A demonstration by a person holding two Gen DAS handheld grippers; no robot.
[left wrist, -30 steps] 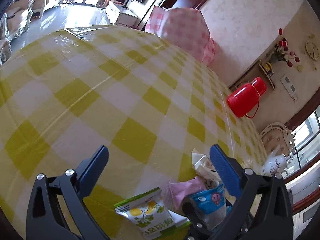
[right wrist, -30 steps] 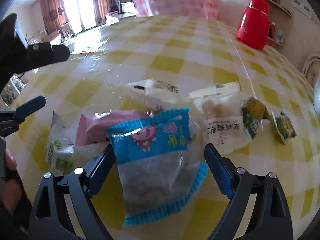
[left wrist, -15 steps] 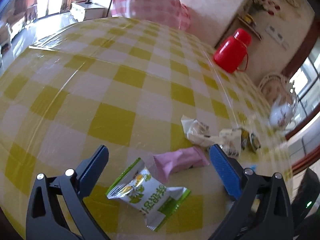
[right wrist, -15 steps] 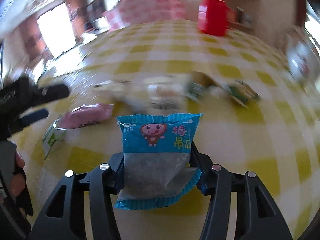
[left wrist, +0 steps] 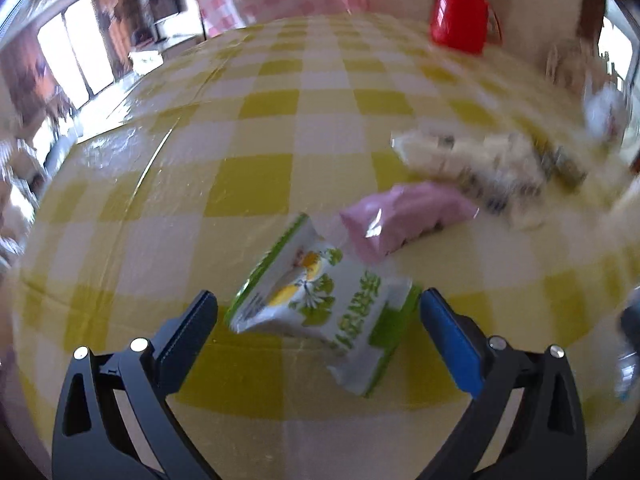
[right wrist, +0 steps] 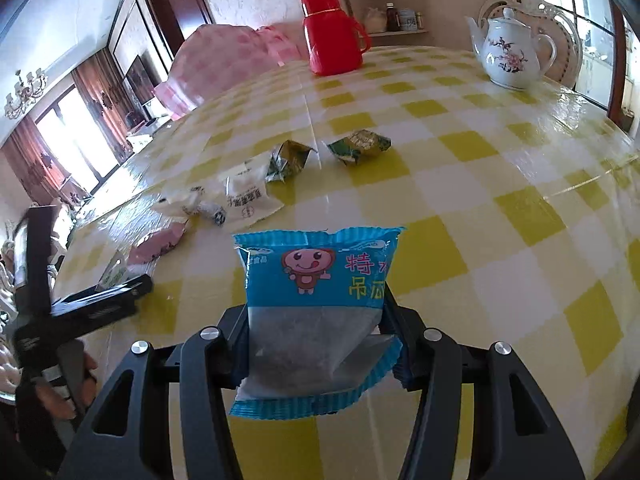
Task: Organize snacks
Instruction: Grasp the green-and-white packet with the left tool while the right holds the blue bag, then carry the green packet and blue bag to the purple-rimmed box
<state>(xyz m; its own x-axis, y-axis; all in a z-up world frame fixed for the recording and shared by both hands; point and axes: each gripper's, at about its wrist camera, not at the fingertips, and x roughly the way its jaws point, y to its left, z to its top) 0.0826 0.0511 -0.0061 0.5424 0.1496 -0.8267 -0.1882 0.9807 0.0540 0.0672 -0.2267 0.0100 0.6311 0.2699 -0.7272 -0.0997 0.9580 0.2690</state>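
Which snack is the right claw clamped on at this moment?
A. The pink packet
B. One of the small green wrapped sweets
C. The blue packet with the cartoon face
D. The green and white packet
C. In the right wrist view, the right claw is shut on the blue packet, lifted clear of the checked tablecloth, while the pink packet and green and white packet lie on the table.

A yellow-checked table (right wrist: 500, 168) bears a red flask (right wrist: 333, 34) and teapot (right wrist: 510, 54) at top, green packets (right wrist: 360, 146) mid-frame, a pink packet (left wrist: 404, 226) centre-right.
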